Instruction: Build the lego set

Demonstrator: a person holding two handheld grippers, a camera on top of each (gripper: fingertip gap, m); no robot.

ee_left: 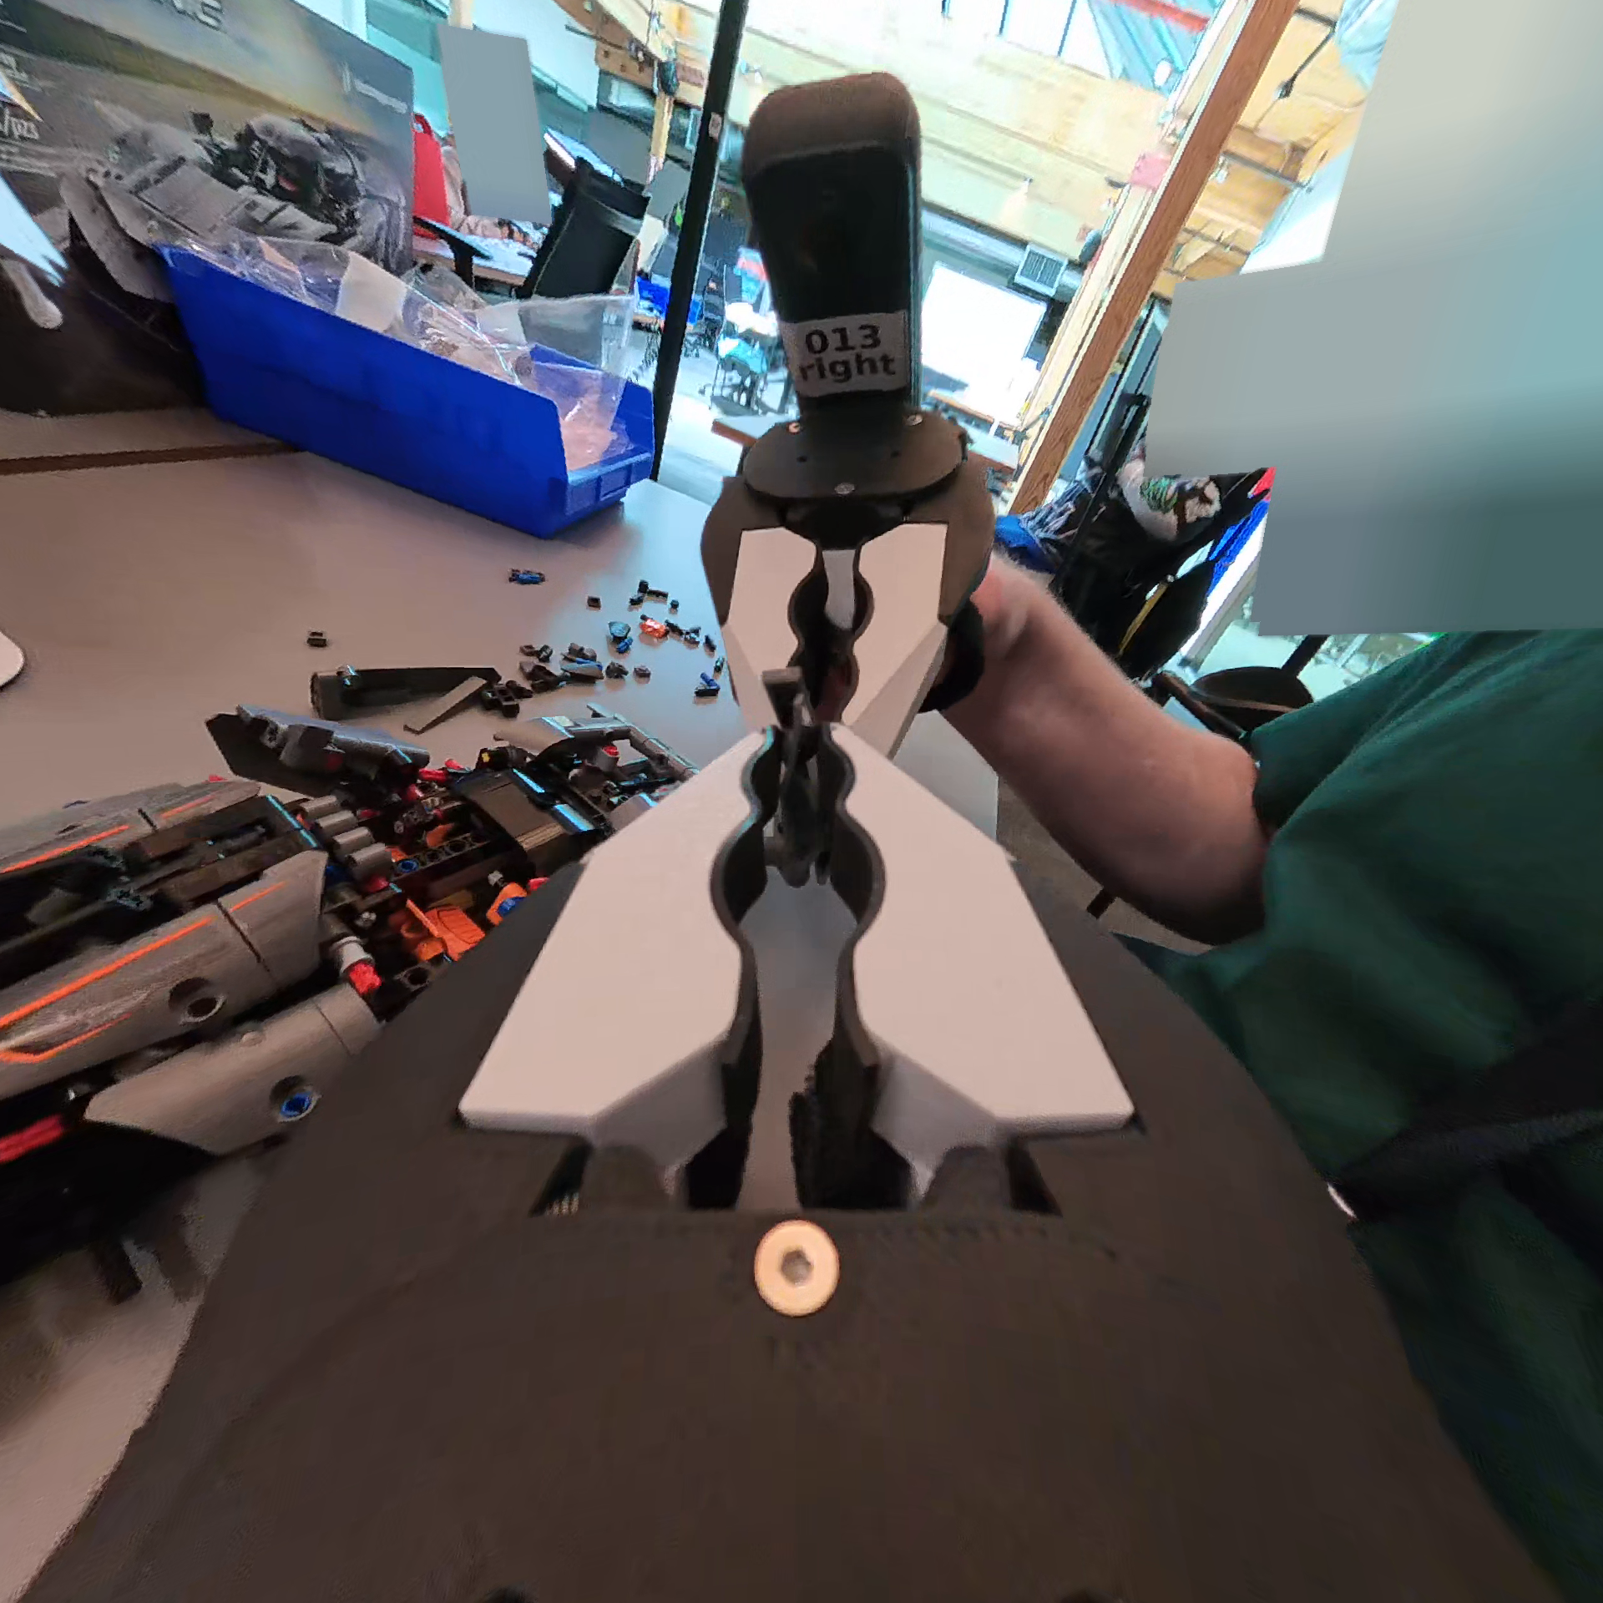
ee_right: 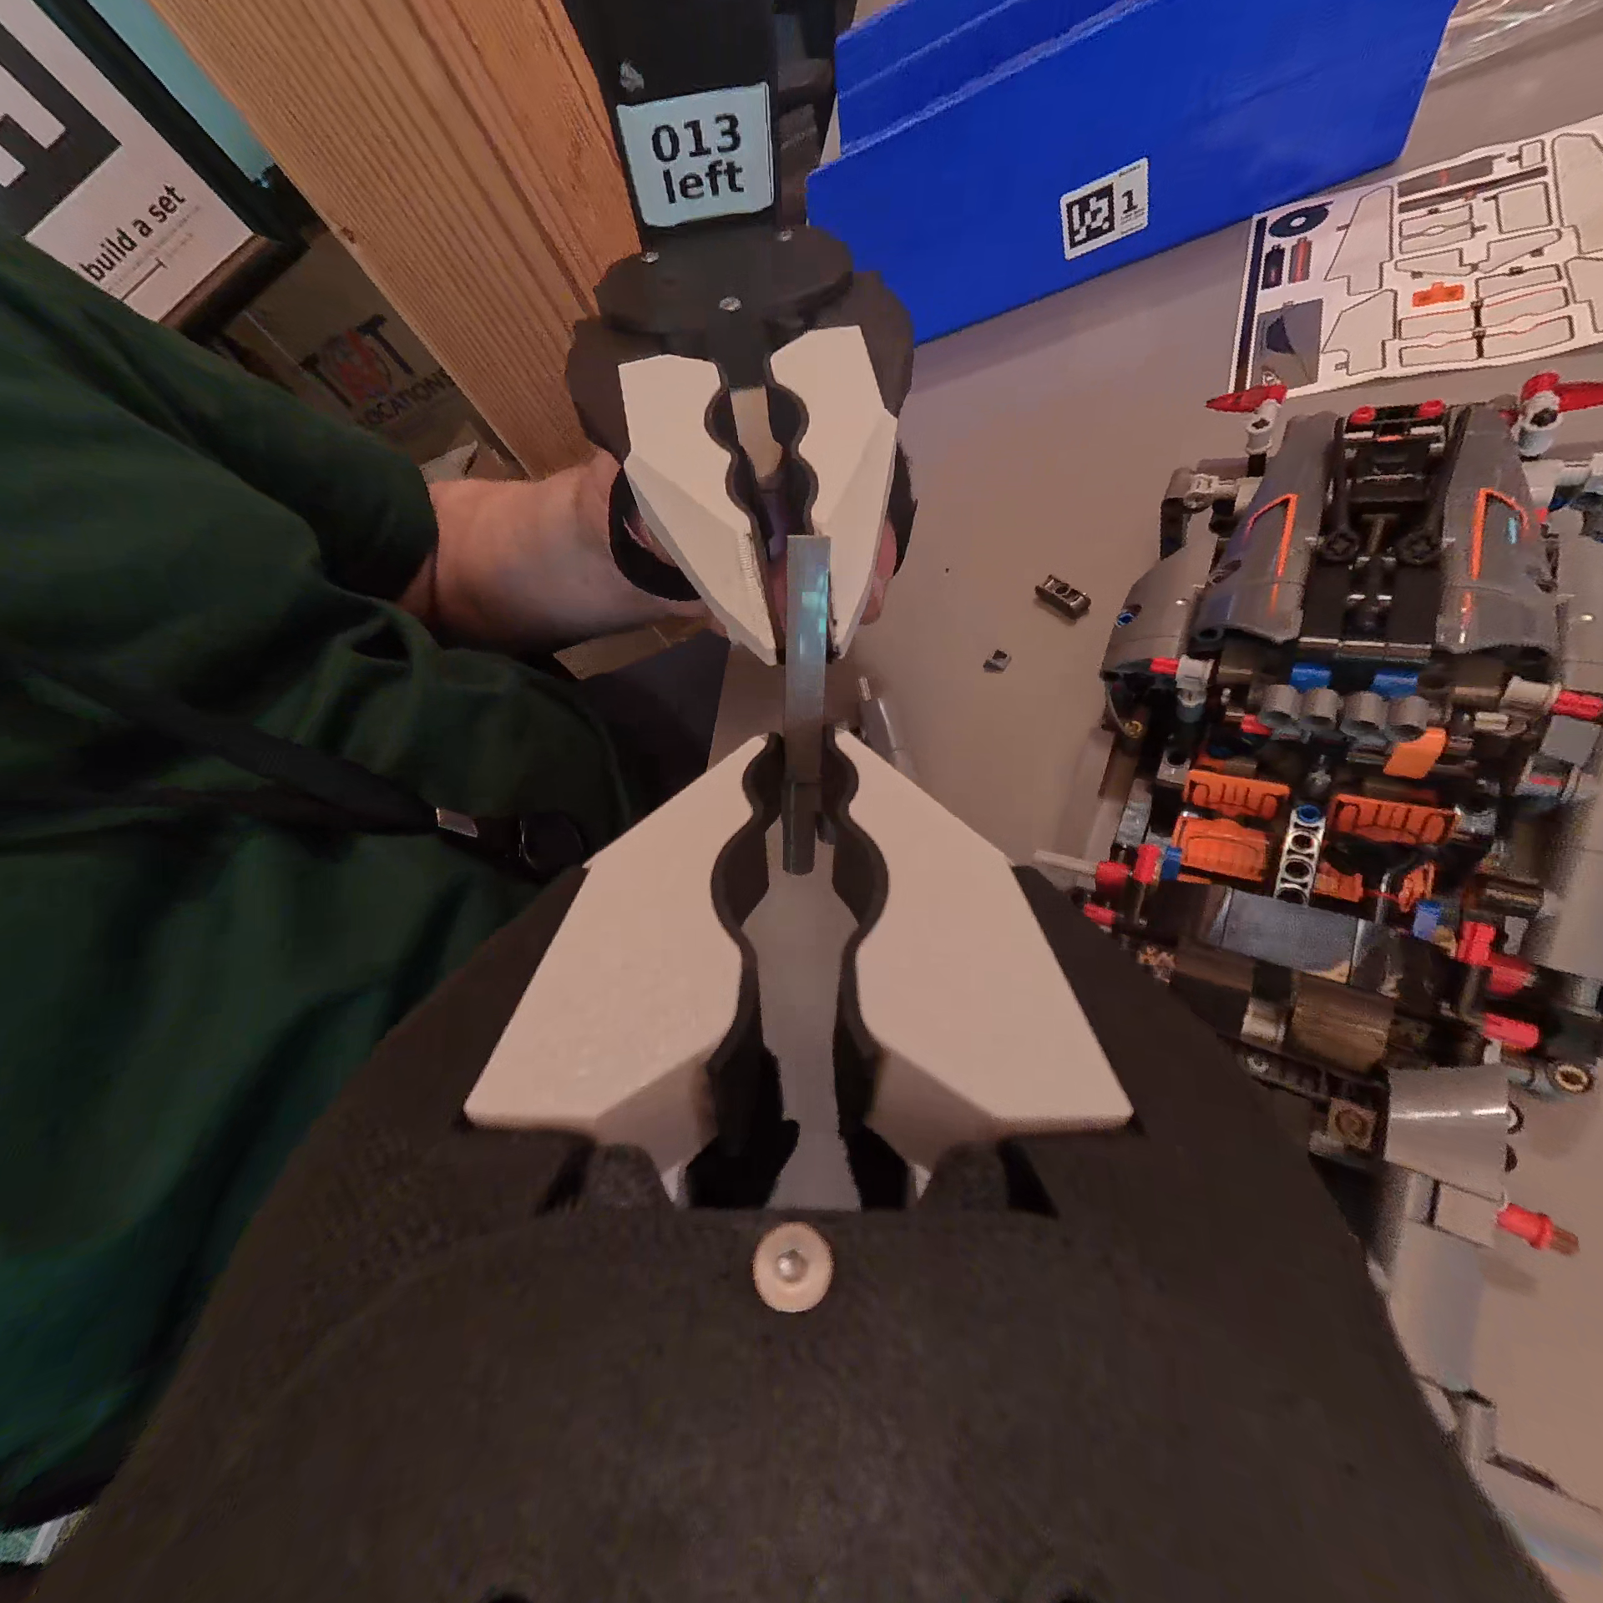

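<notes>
Grey bench (ee_left: 260,555), workshop room behind with timber post (ee_left: 1145,251) and bright windows. Left tool (ee_left: 794,755) and right tool (ee_right: 802,763) meet tip to tip in the air, both clamped on one thin grey lego piece (ee_right: 807,659). Half-built car model (ee_right: 1353,737) sits on bench beside loose parts (ee_left: 607,651), blue bin (ee_left: 390,390) and sticker sheet (ee_right: 1423,269).

The grey table (ee_left: 217,555) bears a blue bin (ee_left: 408,399), a lego car (ee_right: 1353,781) and loose pieces (ee_left: 624,651).

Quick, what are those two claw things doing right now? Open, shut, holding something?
Left gripper: shut on the grey lego piece.
Right gripper: shut on the same grey lego piece, from the opposite end.
</notes>
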